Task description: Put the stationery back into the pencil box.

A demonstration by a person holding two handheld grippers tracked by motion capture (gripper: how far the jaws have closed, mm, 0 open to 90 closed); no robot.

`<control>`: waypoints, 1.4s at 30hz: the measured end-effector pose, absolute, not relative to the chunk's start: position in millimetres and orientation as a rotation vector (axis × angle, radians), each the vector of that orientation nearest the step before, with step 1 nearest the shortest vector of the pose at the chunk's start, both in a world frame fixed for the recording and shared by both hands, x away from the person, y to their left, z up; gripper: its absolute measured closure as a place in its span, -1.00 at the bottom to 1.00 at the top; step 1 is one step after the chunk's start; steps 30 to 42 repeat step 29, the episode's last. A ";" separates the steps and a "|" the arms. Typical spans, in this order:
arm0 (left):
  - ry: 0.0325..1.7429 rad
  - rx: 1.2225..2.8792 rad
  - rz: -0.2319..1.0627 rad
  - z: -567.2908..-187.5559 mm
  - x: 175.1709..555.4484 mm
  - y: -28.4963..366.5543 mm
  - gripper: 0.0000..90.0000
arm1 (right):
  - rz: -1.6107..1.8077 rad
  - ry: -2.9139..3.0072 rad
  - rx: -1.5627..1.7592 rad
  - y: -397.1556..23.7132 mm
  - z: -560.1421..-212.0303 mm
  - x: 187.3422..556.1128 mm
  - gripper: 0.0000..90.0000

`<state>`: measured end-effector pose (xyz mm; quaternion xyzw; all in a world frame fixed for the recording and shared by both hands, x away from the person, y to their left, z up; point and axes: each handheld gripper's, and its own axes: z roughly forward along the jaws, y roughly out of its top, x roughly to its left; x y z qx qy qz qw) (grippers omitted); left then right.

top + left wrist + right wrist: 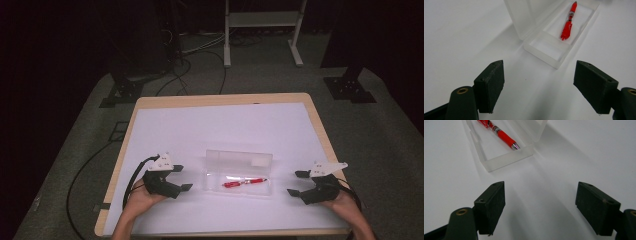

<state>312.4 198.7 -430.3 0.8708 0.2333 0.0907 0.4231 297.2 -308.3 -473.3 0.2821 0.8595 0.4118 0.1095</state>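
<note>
Smooth white table (210,125), clear rigid rectangular case (239,175), glossy, probably plastic red pen (244,182)

White-topped table (165,125) bears a clear case (239,187) (lid up).

- A sheet (225,130) covers most of the counter (320,125), whose edge shows around it.
- A case (239,186) lies on the sheet near the front, about midway across, its lid (239,160) standing up along the far side.
- A pen (244,182) lies inside the case, lengthwise.
- The left gripper (183,178) sits left of the case, apart from it, pointing at its end.
- The right gripper (296,183) sits right of the case, apart, facing the other end.
- Behind the counter, cables (185,75) run across the floor (390,150) before a stand's legs (227,55).
</note>
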 end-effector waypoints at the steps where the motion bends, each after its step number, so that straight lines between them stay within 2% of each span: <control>1: 0.587 2.179 0.230 -430.4 312.2 200.5 -0.50 | 1.210 2.527 0.831 -308.1 -473.2 297.1 -0.48; 19: 0.662 2.131 0.255 -436.7 297.9 224.5 -0.58 | 1.215 2.516 0.829 -307.4 -471.6 294.8 -0.49; 29: 0.734 2.075 0.328 -444.3 281.1 250.8 -0.60 | 1.251 2.468 0.821 -307.8 -466.1 286.7 -0.49; 42: 0.734 2.075 0.328 -444.3 281.1 250.8 -0.60 | 1.251 2.468 0.821 -307.8 -466.1 286.7 -0.49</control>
